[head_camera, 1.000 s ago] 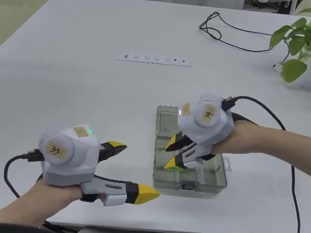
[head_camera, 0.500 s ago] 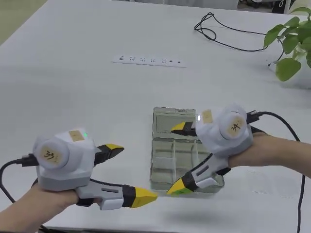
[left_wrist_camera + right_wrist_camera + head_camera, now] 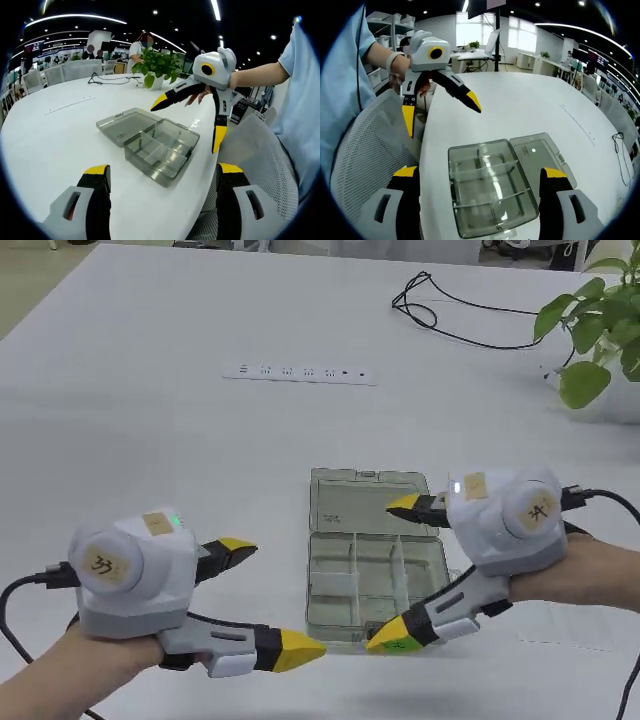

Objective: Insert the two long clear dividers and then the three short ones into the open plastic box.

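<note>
**Both grippers wide open and empty, box between them**

Head view: the clear plastic box (image 3: 313,590) lies open on the white table (image 3: 150,440), its lid (image 3: 350,502) folded flat on the box's far side. R gripper (image 3: 398,572) straddles the box's right part. One yellow tip is over the lid and the other is by the box's front right corner. Jaws are spread wide w/ nothing btw them, and I can't tell if either tip touches the plastic. L gripper (image 3: 270,595) is to the box's left, apart from it, jaws also spread wide and empty, tips aimed toward the box.

Clear dividers (image 3: 485,170) stand inside the box. R gripper view shows strips across the tray plus shorter cross pieces forming compartments. The exact count is hard to make out bc of clear-on-clear glare. In L gripper view the box sits just beyond the jaws w/ R gripper beyond it.

Room: the box's front wall is near the table edge w/ little margin there. A mesh chair (image 3: 370,140) is past that edge. Left of and beyond the box is bare tabletop. A power strip (image 3: 300,373) lies well beyond the box, w/ a black cable (image 3: 450,320) and a plant (image 3: 590,330) farther off to the box's far right.

Hidden: the R gripper's body covers the box's right wall in head view.
</note>
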The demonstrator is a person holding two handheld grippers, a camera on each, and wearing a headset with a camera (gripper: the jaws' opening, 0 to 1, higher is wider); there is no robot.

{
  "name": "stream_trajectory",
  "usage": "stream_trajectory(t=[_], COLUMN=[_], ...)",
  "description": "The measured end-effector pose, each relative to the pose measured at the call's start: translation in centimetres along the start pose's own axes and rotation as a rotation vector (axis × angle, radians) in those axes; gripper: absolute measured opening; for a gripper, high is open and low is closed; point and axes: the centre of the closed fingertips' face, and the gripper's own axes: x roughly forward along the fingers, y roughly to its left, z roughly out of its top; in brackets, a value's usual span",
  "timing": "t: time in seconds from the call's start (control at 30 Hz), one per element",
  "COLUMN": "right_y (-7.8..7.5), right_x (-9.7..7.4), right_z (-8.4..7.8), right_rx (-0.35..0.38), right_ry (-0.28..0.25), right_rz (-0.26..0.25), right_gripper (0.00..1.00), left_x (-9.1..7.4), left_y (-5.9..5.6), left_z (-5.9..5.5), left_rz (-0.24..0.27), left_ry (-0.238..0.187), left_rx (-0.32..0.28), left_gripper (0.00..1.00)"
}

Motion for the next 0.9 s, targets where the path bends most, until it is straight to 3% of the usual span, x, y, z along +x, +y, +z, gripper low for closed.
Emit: stream_trajectory(t=[0.37,0.63,0.67,0.77,0.9], right_y=[-1.3,-1.7,-1.9,-1.8,-1.6], right_x=[-3.5,-6.3,-7.0,-7.8,-8.4], right_z=[-3.5,-7.1,-8.1,-8.7,-9.7], right_rx=[0.079,0.129,0.139,0.155,0.151], right_ry=[0.02,0.072,0.085,0.086,0.126], right_rz=[-0.077,-0.126,-0.128,-0.147,-0.152], right_gripper=[1.0,0.99,0.98,0.98,0.97], left_x=[-0.2,-0.4,-0.5,-0.6,-0.6], left_y=[0.0,0.0,0.0,0.0,0.1], left_z=[0.1,0.2,0.3,0.3,0.3], left_rz=[0.005,0.01,0.01,0.014,0.015], left_ry=[-0.009,-0.019,-0.02,-0.022,-0.02], left_rx=[-0.001,-0.002,-0.001,-0.002,0.001], left_gripper=[0.89,0.9,0.9,0.9,0.9])
